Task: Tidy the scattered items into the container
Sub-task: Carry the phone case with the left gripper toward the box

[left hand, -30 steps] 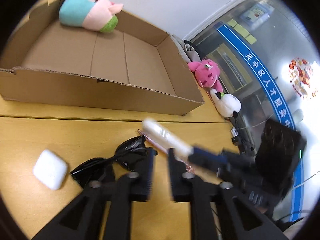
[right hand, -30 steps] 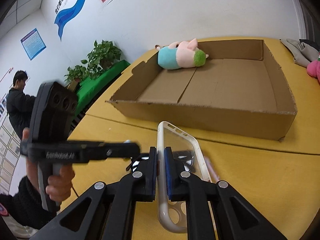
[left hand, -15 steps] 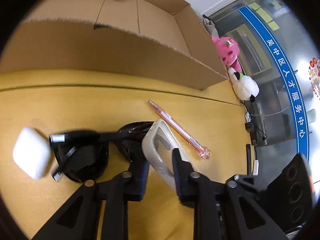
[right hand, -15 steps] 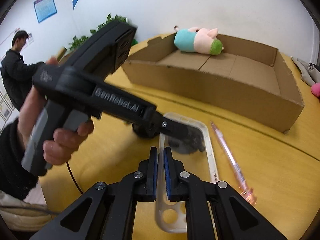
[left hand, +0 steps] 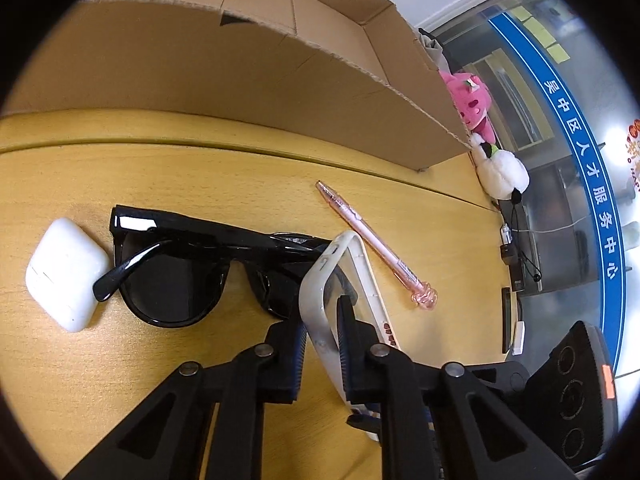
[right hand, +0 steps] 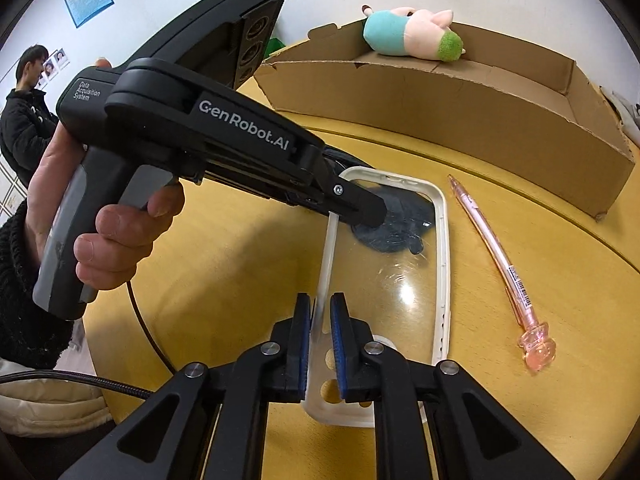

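Right gripper (right hand: 320, 320): jaws closed on the left side rail of the clear phone case (right hand: 394, 280), near its camera-cutout end.
Left gripper (left hand: 322, 320): jaws closing on the same rail near the far end; the rail sits between the pads, apparently pinched.
Phone case: transparent back, off-white bumper; low over the yellow table (left hand: 120, 380), its far end above the black sunglasses (left hand: 192, 264); whether any edge rests on them cannot be told.
Sunglasses: folded, lenses down, one temple tip touching the white earbud case (left hand: 64, 272).
Pen (left hand: 372, 244): pink, clear barrel, flat on the table just beside the phone case, apart from it.
Container: shallow cardboard box (right hand: 460, 108) behind the items, one teal-and-pink plush toy (right hand: 412, 34) at its back wall.
Step in hand, judged: a two-handed lift of the case toward the box.
Handling advice: keep both grips on the stiff bumper, raise both ends together so the thin shell does not twist, clear the sunglasses and the box's front wall.
Obscured: the left gripper's body covers part of the sunglasses in the right view; the box floor is mostly hidden by its front wall.
Edge of view: pink and white plush toys (left hand: 500, 168) by the box's right corner.
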Motion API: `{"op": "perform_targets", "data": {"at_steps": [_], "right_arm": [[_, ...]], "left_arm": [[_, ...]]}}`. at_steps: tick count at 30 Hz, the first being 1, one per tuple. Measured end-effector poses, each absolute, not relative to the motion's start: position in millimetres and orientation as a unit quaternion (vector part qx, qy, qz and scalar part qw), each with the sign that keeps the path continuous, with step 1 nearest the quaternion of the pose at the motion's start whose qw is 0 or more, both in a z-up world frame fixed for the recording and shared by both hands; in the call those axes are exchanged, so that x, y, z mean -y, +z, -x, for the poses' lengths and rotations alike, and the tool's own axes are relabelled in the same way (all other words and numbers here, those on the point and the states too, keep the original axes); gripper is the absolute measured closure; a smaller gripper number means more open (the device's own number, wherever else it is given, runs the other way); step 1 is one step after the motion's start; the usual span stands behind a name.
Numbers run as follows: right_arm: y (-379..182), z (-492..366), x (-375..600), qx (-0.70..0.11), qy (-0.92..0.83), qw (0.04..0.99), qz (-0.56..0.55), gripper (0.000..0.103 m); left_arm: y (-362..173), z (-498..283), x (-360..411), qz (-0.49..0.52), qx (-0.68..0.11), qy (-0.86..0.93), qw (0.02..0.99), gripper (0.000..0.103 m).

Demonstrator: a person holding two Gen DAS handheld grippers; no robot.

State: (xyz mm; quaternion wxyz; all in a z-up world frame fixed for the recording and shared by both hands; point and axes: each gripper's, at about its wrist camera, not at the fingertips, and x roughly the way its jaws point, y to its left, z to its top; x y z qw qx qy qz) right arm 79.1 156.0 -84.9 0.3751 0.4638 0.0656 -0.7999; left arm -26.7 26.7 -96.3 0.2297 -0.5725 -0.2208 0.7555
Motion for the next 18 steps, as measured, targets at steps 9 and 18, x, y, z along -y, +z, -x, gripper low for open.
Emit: {"op": "perform_targets", "data": {"at_steps": [9,18], "right_arm": [[-41.9,-79.0,-149.9,-0.087,-0.84,0.356,-0.401,0.097],[22.5,-44.7,-142.1,-0.152,-0.868,0.349,-0.318,0.097]], "left_arm": [[-27.5,22.1,-23.6,0.503,0.182,0.806,0.254,0.09],[55.8,55.3,-15.6,0.422,0.148,0.847,0.286,0.09]]}}
